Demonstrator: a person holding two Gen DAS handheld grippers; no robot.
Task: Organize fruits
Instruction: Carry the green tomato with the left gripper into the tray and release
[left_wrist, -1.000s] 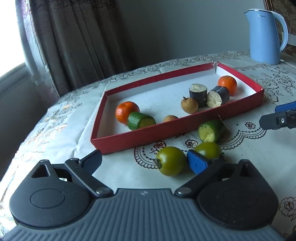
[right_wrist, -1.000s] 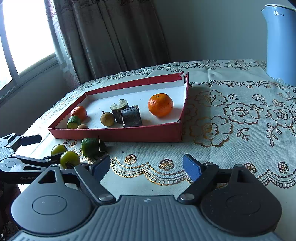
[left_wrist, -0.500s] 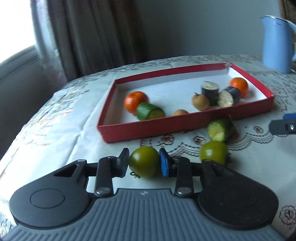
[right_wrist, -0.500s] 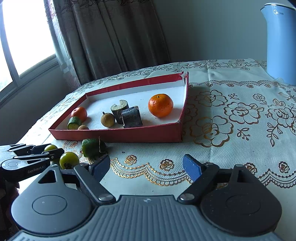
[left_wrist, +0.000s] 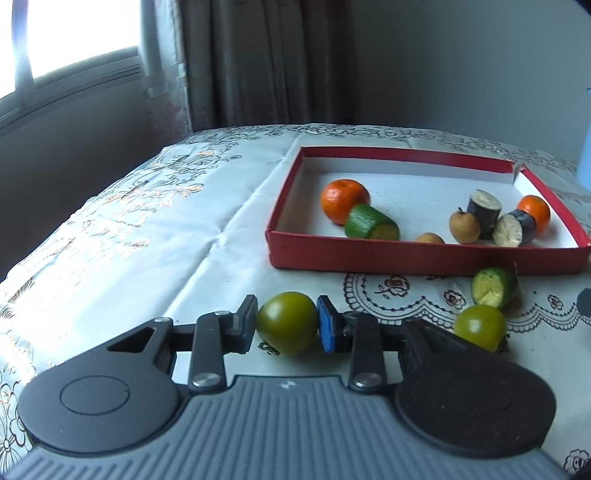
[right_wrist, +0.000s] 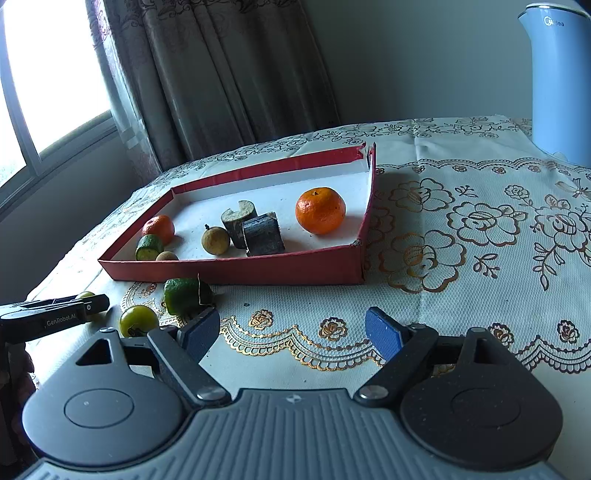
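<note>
My left gripper (left_wrist: 287, 314) is shut on a round green fruit (left_wrist: 286, 326), its pads pressing both sides, just above the tablecloth in front of the red tray (left_wrist: 406, 258). A second round green fruit (left_wrist: 480, 326) and a cut green piece (left_wrist: 493, 288) lie on the cloth to its right. The tray holds two oranges (left_wrist: 343, 201), a cut green piece (left_wrist: 371, 223), two small brown fruits (left_wrist: 464, 227) and two dark cut pieces (left_wrist: 484, 206). My right gripper (right_wrist: 293, 326) stands open over the cloth with nothing between its fingers. In the right wrist view the left gripper (right_wrist: 88, 304) mostly hides its fruit.
A light blue kettle (right_wrist: 557, 81) stands at the far right of the table. The lace tablecloth (right_wrist: 461, 258) covers the table. Its left edge drops away near the window and curtain (right_wrist: 221, 92).
The left gripper went from open to shut on the round green fruit, then shifted sideways and rolled, so the tray now sits further right in its view. The right gripper stayed still.
</note>
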